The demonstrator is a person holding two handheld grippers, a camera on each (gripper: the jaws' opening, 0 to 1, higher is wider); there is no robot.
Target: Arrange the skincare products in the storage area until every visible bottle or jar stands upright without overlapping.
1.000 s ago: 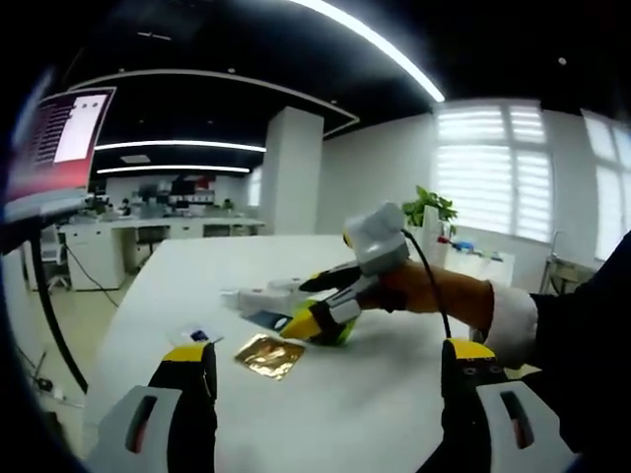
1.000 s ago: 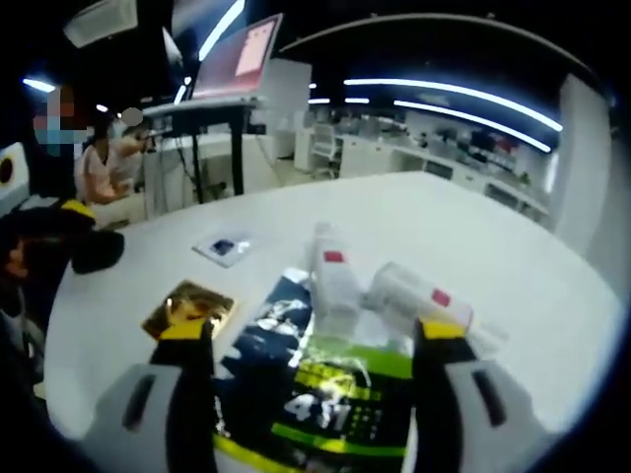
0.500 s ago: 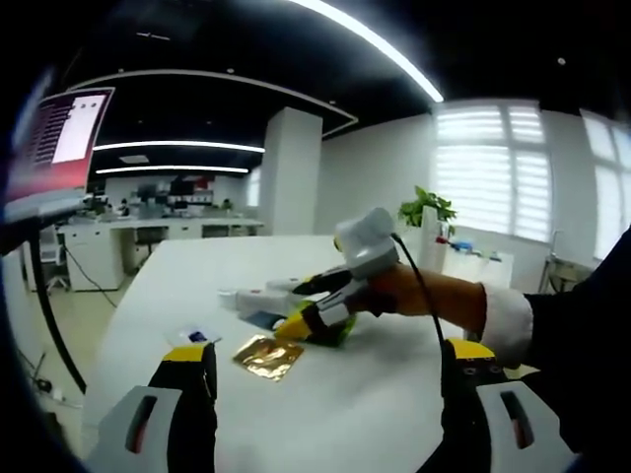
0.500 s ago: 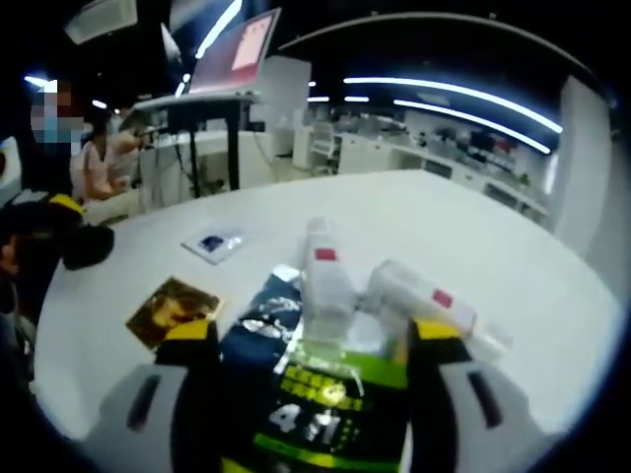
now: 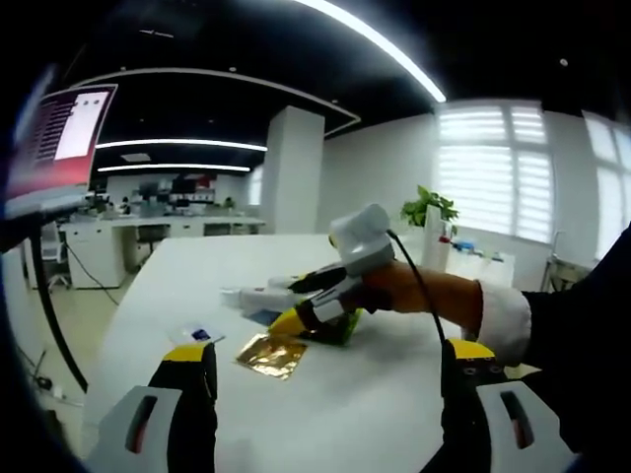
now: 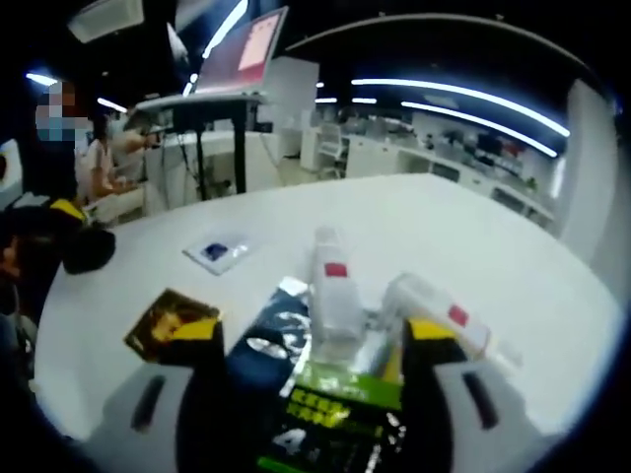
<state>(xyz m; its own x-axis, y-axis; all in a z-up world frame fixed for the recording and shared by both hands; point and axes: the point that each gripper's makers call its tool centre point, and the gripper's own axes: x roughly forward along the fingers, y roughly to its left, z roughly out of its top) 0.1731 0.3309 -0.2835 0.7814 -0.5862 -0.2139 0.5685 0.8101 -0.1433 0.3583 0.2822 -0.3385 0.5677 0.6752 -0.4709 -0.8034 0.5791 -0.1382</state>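
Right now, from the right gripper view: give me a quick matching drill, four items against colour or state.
Items:
1. gold packet
2. small sachet
3. green and black pouch
4. white tube

Descriptions:
A. between the right tool's jaws
B. lying down, red label
C. flat, shiny
D. white, blue patch

Pairs: 1-C, 2-D, 3-A, 4-B

Green-and-navy sachet (image 6: pixel 325 414): lower part cut off by the view's bottom edge, sides hidden behind my right gripper's (image 6: pixel 308 340) fingers; print too blurred to read. Cannot tell whether the fingers touch it.

Left gripper view: two white tubes (image 5: pixel 258 296) too small and blurred to separate; my right gripper covers most of the sachet.

Gold packet (image 5: pixel 268 356) artwork unreadable.
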